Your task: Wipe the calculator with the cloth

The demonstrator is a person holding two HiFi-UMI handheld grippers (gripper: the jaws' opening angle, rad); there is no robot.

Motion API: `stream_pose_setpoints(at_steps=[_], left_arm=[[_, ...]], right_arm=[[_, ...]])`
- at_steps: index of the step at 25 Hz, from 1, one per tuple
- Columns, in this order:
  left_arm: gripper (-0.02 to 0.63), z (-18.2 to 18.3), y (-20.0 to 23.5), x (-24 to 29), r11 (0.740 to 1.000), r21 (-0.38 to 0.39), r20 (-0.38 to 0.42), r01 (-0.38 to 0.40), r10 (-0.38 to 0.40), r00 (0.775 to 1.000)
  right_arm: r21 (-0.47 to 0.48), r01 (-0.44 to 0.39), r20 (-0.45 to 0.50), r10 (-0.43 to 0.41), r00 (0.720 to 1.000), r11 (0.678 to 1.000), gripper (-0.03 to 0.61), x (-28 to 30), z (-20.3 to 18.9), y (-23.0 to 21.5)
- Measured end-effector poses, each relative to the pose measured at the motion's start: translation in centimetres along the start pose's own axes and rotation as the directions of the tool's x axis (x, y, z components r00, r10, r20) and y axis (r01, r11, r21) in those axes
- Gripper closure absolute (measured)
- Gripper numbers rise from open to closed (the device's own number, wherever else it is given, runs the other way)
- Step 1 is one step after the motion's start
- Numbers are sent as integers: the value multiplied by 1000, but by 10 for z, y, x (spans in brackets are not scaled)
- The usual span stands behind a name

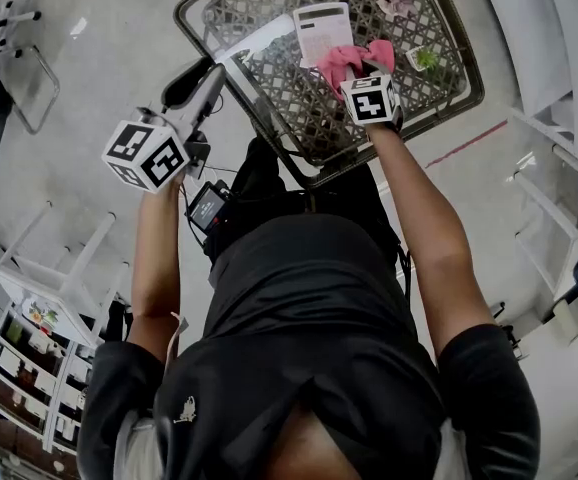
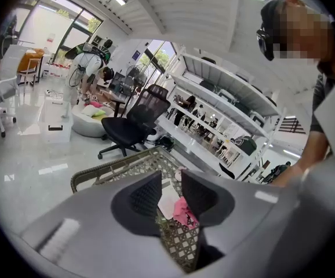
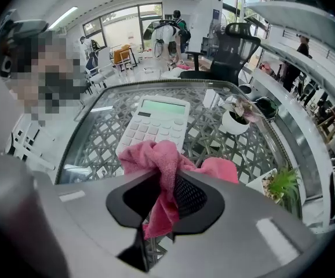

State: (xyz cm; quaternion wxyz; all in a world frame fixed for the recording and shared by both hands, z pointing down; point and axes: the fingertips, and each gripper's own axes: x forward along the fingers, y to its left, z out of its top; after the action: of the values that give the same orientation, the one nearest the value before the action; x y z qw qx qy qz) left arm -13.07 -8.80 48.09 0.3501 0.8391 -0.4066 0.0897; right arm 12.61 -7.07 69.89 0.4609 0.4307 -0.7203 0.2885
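Looks like the very start of the wiping step to me. The right gripper (image 3: pixel 164 191) has its jaws squeezed tight on a pink cloth (image 3: pixel 159 155). It pinches one bunched fold while the rest flops out front in a soft lump. The fabric is nubbly and towel-ish, and I'd guess it drapes rather than holds a shape.

The calculator (image 3: pixel 155 123) lies flat just past the cloth, upper middle of the right gripper view. The cloth sits right at its near edge, but I can't say for sure they touch. It's a white plastic slab with a pale green screen strip and rows of little square keys. It sits on a table (image 3: pixel 92 149) with a glass top over woven lattice, so probably slippery.

The left gripper (image 2: pixel 170 194) hangs off the table's edge at middle left of the head view, jaws apart with nothing between them.

Next move, I reckon, is dragging the cloth across the keys toward the screen with light pressure. The left one could maybe pin the calculator so it doesn't skate. A small white pot (image 3: pixel 235 122) stands off to the right.
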Motion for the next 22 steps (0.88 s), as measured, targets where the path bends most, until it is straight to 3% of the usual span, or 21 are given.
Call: stream_pose_setpoints(at_steps=[17,22], left_arm=[[457,26,-25,-4,999,46,32,28,-29,999],[457,37,-29,-11,998,60,43,29,-31,999]], right_arm=[[34,-70,-12,70,997,997,486,-21,-16,-1],[82,-92,11,91,996,992,474,-36,-19,-4]])
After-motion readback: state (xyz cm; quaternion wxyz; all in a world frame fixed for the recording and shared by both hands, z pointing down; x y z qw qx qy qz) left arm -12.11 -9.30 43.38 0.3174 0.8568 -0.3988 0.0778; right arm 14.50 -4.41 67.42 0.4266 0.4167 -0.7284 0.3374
